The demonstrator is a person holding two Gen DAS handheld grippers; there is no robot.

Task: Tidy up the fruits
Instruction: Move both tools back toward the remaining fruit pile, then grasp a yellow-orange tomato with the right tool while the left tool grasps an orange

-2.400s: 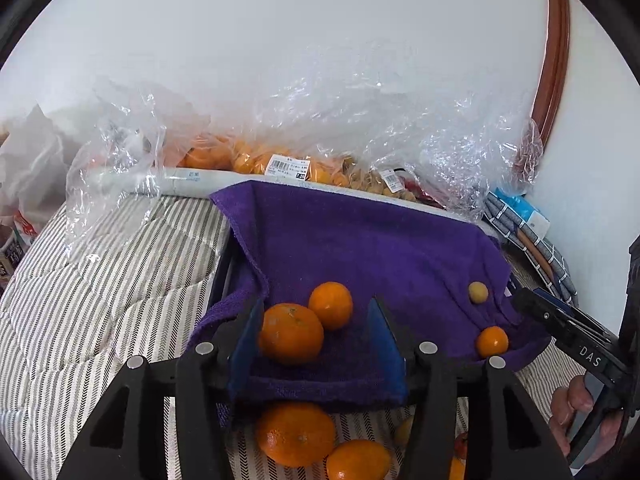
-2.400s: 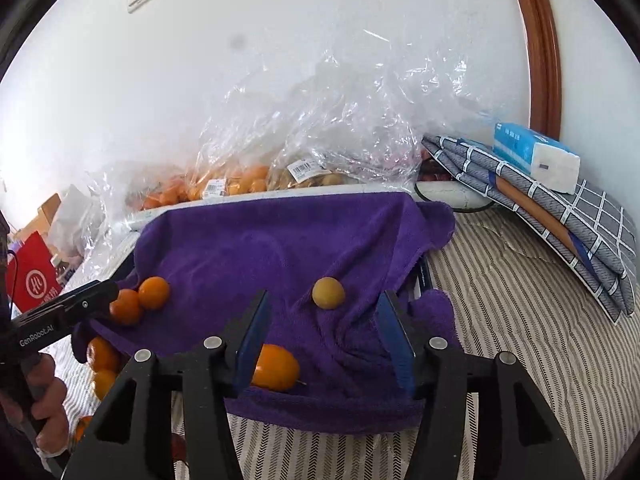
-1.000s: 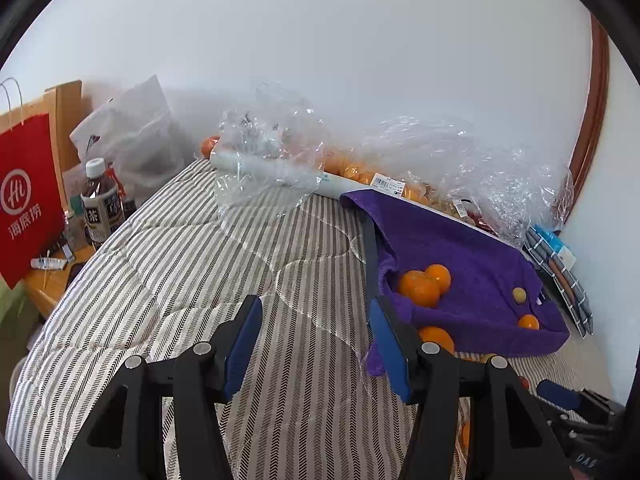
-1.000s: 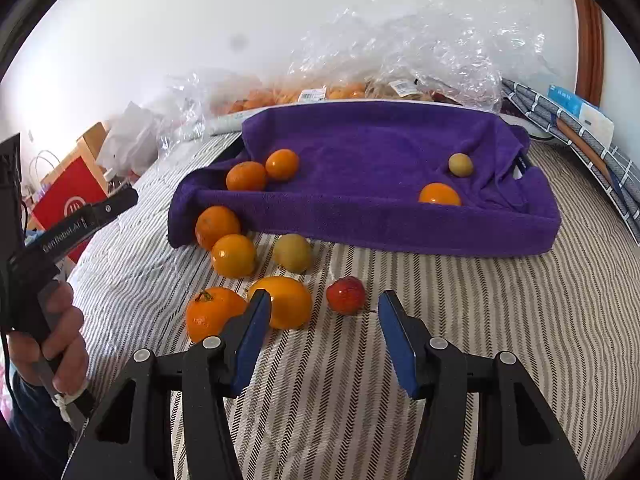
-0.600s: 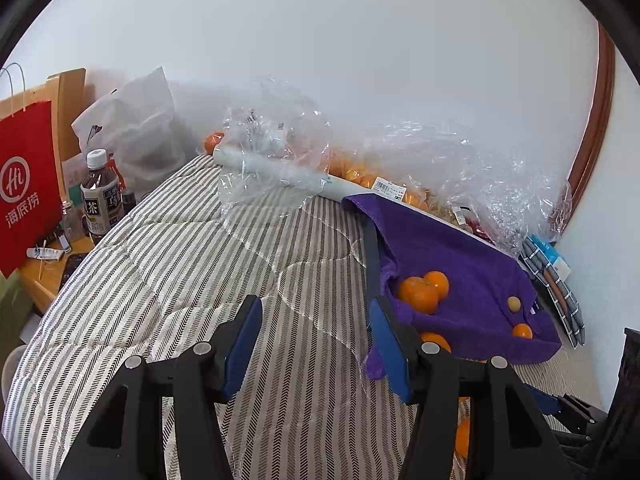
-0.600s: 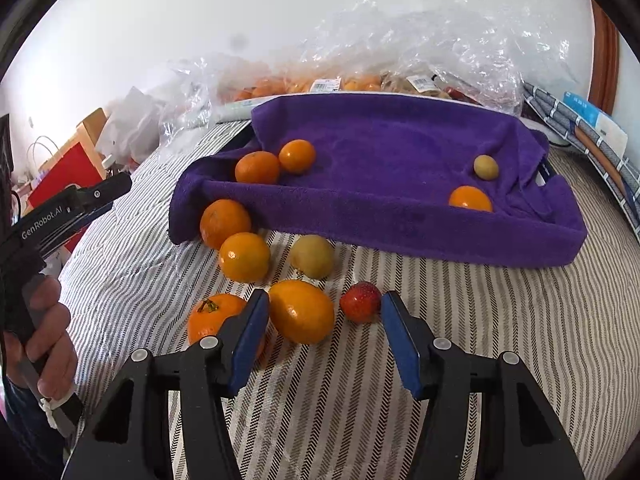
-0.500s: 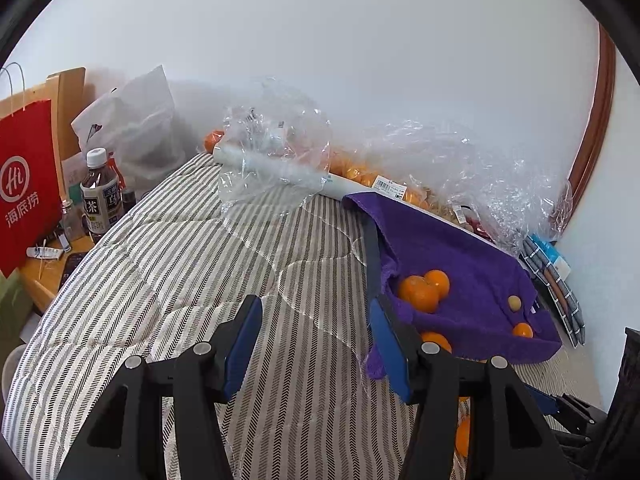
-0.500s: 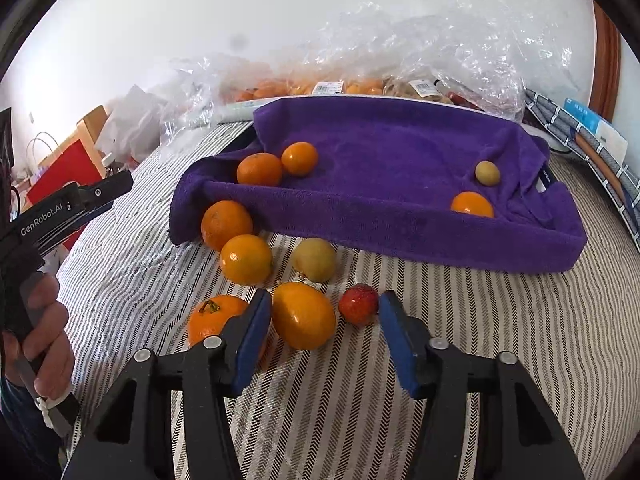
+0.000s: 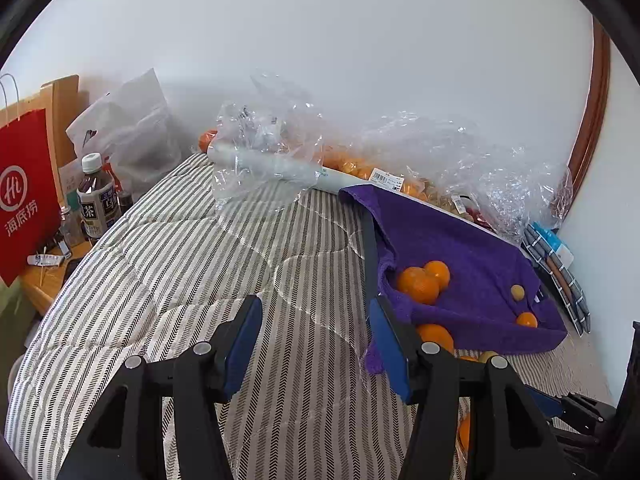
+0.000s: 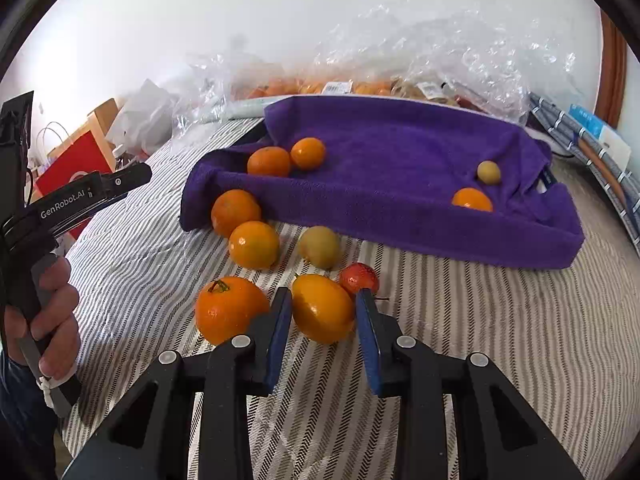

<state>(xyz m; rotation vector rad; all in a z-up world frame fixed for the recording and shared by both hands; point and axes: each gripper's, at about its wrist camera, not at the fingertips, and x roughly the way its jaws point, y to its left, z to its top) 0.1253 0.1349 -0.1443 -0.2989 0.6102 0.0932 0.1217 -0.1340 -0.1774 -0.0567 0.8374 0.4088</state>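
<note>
The yellow-orange fruit (image 10: pixel 322 307) lay on the striped quilt (image 10: pixel 500 344), right between the blue pads of my right gripper (image 10: pixel 322 312); jaws were apart w/ a pad on either side of it, contact I couldn't tell. Just left of it sat a stemmed orange (image 10: pixel 229 309), touching the left pad's outer side. A small red fruit (image 10: pixel 359 278) was just behind the right pad. Further back on the quilt: a greenish-yellow fruit (image 10: pixel 319 247) & two more oranges (image 10: pixel 253 244), one against the edge of the purple towel (image 10: pixel 400 148). On the towel: two oranges touching each other (image 10: pixel 268 161), plus a small yellow fruit (image 10: pixel 488 172) & another orange (image 10: pixel 472 199) near the far corner. My left gripper (image 9: pixel 316 338) hung over bare quilt, spread wide, nothing in it. Beyond: plastic bags of fruit (image 9: pixel 400 168), a red paper bag (image 9: pixel 25 196), a tea bottle (image 9: pixel 97 196).
</note>
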